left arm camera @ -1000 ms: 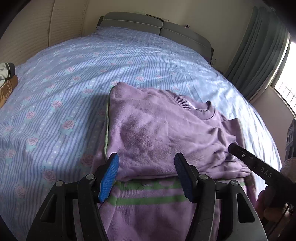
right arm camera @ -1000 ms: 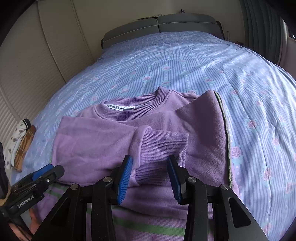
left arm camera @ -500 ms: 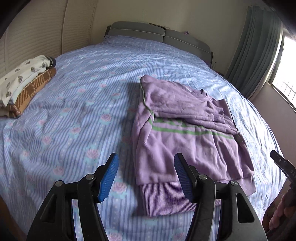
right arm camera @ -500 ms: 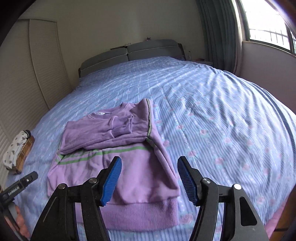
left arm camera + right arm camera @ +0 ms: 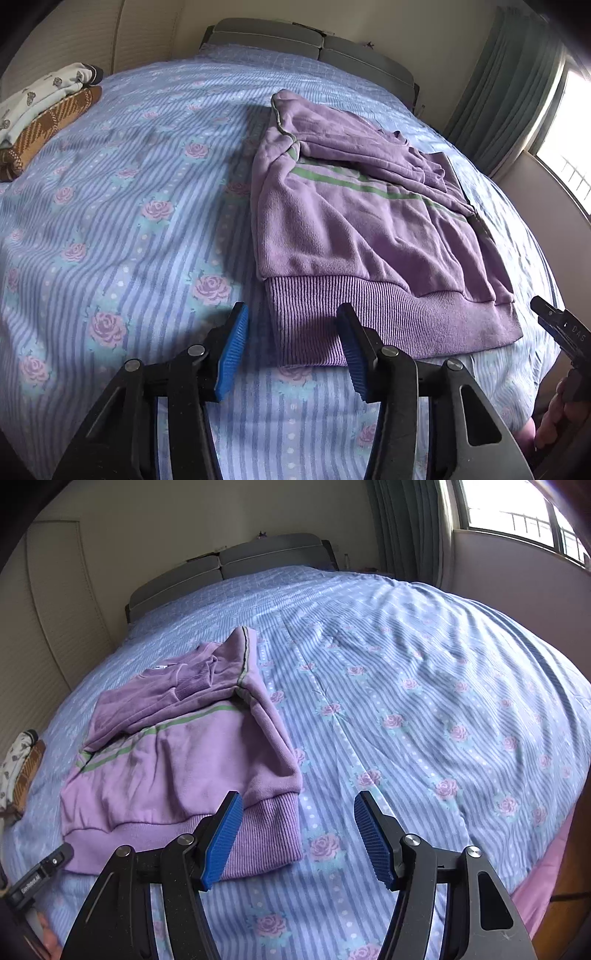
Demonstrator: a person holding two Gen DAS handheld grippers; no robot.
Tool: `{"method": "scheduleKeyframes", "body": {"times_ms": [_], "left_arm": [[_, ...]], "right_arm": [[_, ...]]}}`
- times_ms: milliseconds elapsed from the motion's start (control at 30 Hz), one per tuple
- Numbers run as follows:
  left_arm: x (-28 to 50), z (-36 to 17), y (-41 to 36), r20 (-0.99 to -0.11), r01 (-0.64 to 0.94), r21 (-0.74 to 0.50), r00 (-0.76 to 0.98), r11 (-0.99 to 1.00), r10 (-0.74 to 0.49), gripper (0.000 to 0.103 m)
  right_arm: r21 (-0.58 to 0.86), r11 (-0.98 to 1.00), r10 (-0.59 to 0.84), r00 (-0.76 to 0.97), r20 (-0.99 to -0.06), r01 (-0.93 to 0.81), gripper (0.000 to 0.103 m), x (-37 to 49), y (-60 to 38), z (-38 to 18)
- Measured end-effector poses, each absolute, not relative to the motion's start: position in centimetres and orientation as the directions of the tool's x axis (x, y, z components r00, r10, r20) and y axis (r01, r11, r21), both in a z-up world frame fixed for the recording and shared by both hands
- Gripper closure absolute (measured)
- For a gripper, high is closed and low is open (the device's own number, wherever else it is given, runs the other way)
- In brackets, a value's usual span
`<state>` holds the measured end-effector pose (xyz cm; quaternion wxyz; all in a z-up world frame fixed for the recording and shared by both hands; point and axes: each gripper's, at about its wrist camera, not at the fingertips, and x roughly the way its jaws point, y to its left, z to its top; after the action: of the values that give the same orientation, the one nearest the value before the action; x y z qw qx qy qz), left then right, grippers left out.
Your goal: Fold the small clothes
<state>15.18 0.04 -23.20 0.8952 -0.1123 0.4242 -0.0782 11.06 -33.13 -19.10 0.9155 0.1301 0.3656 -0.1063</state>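
Purple sweater (image 5: 354, 236) sleeves tucked, claws clear

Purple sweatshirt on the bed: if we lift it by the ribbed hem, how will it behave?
The purple sweatshirt is probably floppy: its wrinkled body sags into soft creases. The folded sleeves lie loose on top, so they would likely slide off. The ribbed hem looks thicker, probably giving firmer purchase.

"DAS" stands on the right tool (image 5: 565, 328); "GenRobot.AI" stands on the left tool (image 5: 31, 880).
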Motion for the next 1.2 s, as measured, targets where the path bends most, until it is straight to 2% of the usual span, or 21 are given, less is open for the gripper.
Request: {"method": "scheduleKeyframes", "body": {"times_ms": [400,467,500,533,567,600,700,933,967,1033,1200], "left_arm": [[15.1,-24.4,-0.3,-0.744,0.046,-0.281,0.62,0.959,-0.248,0.054],[15.1,-24.4,-0.3,-0.744,0.047,-0.282,0.621,0.958,-0.249,0.056],[15.1,-24.5,-0.3,-0.743,0.051,-0.286,0.618,0.957,-0.255,0.063],[15.0,-24.5,-0.3,-0.744,0.056,-0.291,0.615,0.955,-0.263,0.071],[15.0,-24.5,-0.4,-0.744,0.061,-0.296,0.611,0.953,-0.27,0.073],[14.9,-24.5,-0.5,-0.745,0.063,-0.296,0.61,0.953,-0.271,0.077],[14.7,-24.5,-0.4,-0.746,0.052,-0.311,0.605,0.949,-0.278,0.082],[14.0,-24.4,-0.6,-0.762,0.033,-0.294,0.596,0.955,-0.255,0.083],[14.0,-24.4,-0.5,-0.76,0.032,-0.297,0.597,0.954,-0.257,0.083],[14.0,-24.4,-0.3,-0.758,0.029,-0.311,0.596,0.95,-0.266,0.091],[13.2,-23.5,0.1,-0.742,0.032,-0.308,0.618,0.951,-0.261,0.094]], "right_arm": [[0.245,0.936,0.047,0.599,-0.799,0.253,0.041,13.1,-34.0,-22.6],[0.251,0.935,0.06,0.586,-0.808,0.25,0.047,13.2,-34.0,-22.9],[0.253,0.936,0.066,0.587,-0.807,0.243,0.05,13.2,-33.9,-22.9],[0.255,0.939,0.075,0.587,-0.806,0.23,0.058,13.3,-33.7,-22.9],[0.256,0.942,0.085,0.585,-0.807,0.215,0.066,13.3,-33.4,-22.9],[0.257,0.945,0.096,0.58,-0.809,0.202,0.069,13.4,-33.1,-23.0],[0.252,0.949,0.102,0.574,-0.813,0.188,0.072,13.4,-32.6,-23.0],[0.294,0.933,0.135,0.554,-0.822,0.209,0.074,13.2,-33.3,-23.5],[0.29,0.935,0.132,0.556,-0.82,0.206,0.081,13.2,-33.2,-23.5],[0.29,0.937,0.134,0.567,-0.813,0.194,0.093,13.0,-33.1,-23.1],[0.301,0.934,0.131,0.602,-0.788,0.191,0.094,12.3,-32.8,-21.8]]}}
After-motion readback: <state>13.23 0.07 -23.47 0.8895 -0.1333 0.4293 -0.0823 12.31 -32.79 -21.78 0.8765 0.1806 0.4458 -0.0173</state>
